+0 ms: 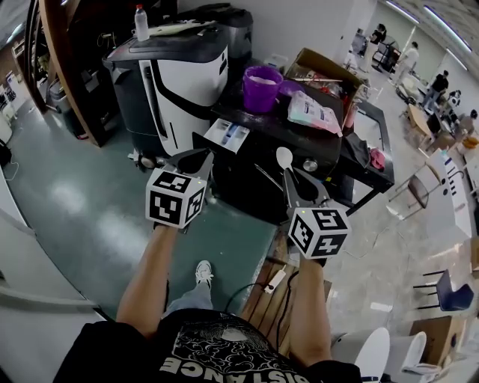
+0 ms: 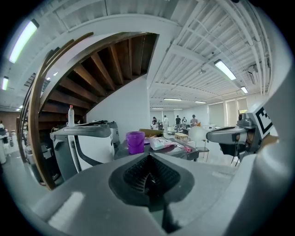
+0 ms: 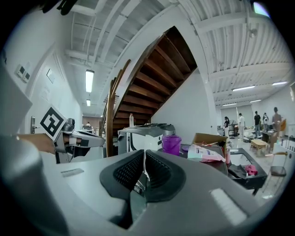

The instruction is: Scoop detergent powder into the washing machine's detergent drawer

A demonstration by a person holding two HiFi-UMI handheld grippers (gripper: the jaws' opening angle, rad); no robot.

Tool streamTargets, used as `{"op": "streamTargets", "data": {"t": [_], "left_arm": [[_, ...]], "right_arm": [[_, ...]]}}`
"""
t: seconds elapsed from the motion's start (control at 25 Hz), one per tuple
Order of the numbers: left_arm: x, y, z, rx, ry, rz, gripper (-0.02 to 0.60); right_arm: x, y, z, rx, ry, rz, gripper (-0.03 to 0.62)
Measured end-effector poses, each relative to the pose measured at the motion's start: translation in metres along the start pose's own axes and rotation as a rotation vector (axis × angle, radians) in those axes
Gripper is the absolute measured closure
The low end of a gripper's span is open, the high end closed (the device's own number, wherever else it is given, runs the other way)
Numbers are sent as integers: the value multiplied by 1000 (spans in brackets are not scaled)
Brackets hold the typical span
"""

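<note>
The white detergent drawer stands pulled out at the left front of the dark washing machine. On the machine's top are a purple tub with pale powder in it and a pink-and-white detergent bag. My right gripper is shut on the handle of a white spoon, held in the air in front of the machine with its bowl up. The handle shows as a thin white strip between the jaws. My left gripper is shut on nothing, just in front of the drawer.
A white-and-black appliance with a bottle on top stands left of the washing machine. A cardboard box sits behind the bag. A power strip and cable lie by my feet. Chairs and people are at the right.
</note>
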State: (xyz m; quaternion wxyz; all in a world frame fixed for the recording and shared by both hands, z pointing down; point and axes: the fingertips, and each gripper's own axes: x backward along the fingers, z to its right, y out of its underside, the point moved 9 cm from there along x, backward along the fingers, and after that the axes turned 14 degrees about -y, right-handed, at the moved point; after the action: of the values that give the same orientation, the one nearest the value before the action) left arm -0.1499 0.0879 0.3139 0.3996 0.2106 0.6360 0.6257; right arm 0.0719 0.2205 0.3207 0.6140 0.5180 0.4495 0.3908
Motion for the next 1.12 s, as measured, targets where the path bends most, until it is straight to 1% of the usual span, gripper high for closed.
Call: {"op": "streamTargets", "data": {"t": [0.4, 0.64, 0.96, 1.12], "left_arm": [[-69, -8, -33, 6, 15, -24, 581], [-105, -17, -50, 9, 54, -31, 581], [-156, -36, -74, 17, 124, -13, 581], [-176, -43, -88, 13, 148, -5, 581]], "right_arm": [[-63, -7, 33, -3, 3, -39, 556], [-92, -16, 46, -9, 28, -59, 556], [-127, -35, 60, -5, 87, -76, 556], [-147, -39, 63, -13, 102, -76, 556]]}}
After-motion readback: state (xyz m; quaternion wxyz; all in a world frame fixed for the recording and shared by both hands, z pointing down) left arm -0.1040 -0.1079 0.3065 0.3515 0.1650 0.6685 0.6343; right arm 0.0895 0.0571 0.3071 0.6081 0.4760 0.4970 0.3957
